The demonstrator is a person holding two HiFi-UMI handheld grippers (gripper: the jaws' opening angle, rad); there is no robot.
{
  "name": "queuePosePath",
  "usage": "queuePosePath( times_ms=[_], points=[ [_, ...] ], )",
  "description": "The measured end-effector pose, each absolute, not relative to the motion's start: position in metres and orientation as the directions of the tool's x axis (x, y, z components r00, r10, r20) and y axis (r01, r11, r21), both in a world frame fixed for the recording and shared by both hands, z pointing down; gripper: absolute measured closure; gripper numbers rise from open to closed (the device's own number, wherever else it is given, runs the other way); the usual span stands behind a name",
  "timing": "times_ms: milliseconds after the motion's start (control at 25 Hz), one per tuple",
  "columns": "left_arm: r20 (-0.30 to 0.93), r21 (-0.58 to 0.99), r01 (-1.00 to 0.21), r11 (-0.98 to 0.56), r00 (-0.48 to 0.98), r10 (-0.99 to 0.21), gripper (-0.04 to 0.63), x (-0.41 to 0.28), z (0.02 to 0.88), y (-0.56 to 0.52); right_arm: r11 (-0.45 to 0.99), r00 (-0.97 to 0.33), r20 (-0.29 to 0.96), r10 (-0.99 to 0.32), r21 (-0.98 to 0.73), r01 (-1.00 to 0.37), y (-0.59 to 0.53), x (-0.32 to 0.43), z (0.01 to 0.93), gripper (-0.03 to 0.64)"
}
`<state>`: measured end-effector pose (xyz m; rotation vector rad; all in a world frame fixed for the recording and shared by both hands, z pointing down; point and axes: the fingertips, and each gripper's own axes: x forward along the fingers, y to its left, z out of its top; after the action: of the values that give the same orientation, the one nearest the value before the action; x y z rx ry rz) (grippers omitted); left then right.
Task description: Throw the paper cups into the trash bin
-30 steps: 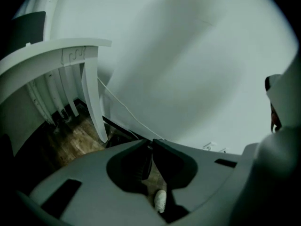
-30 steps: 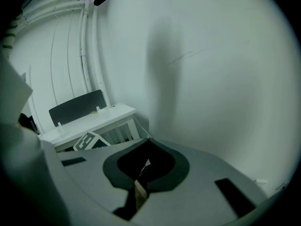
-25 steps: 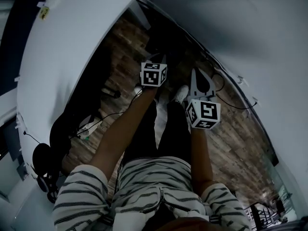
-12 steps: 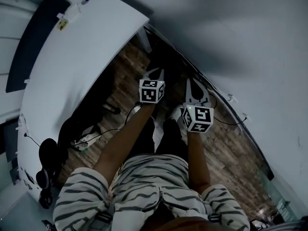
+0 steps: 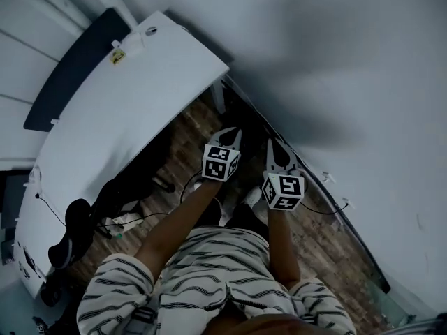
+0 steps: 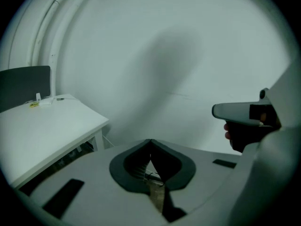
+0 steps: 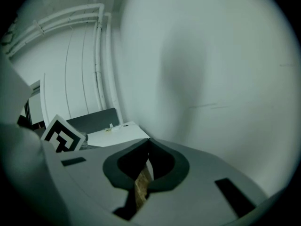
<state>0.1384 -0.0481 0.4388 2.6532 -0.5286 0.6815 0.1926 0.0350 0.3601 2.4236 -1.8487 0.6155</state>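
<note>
Standing between a white bench point(image 5: 119, 117) and a pale wall point(image 5: 335, 61), the person holds the left hand-held gripper point(image 6: 150, 141) and right hand-held gripper point(image 7: 148, 142) side by side above a wooden floor point(image 5: 187, 144); both have jaws pressed together, pinching nothing; where the paper cups and trash bin are cannot be told.

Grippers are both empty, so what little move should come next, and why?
Probably turn toward the table to search for cups. The left gripper and right gripper are shut and empty, facing a wall, and no cup or bin shows.
</note>
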Motion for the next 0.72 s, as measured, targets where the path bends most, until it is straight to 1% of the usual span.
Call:
queuePosePath(
  times_ms=[320, 480, 720],
  points=[
    [0.431, 0.246, -0.438, -0.865, 0.849, -0.307, 0.572, 0.116, 0.375, -0.053, -0.246, 0.195, 0.257, -0.946, -0.183, -0.952, 0.022, 0.183, 0.312, 0.607],
    [0.369, 0.263, -0.419, -0.869, 0.876, -0.311, 0.572, 0.11, 0.341, -0.053, -0.214, 0.173, 0.222, -0.96, -0.174, -0.961, 0.017, 0.171, 0.291, 0.607],
    [0.28, 0.234, -0.415, -0.879, 0.895, -0.348, 0.572, 0.101, 0.295, -0.052, -0.163, 0.133, 0.189, -0.973, -0.151, -0.975, 0.011, 0.158, 0.271, 0.607]
  ],
)
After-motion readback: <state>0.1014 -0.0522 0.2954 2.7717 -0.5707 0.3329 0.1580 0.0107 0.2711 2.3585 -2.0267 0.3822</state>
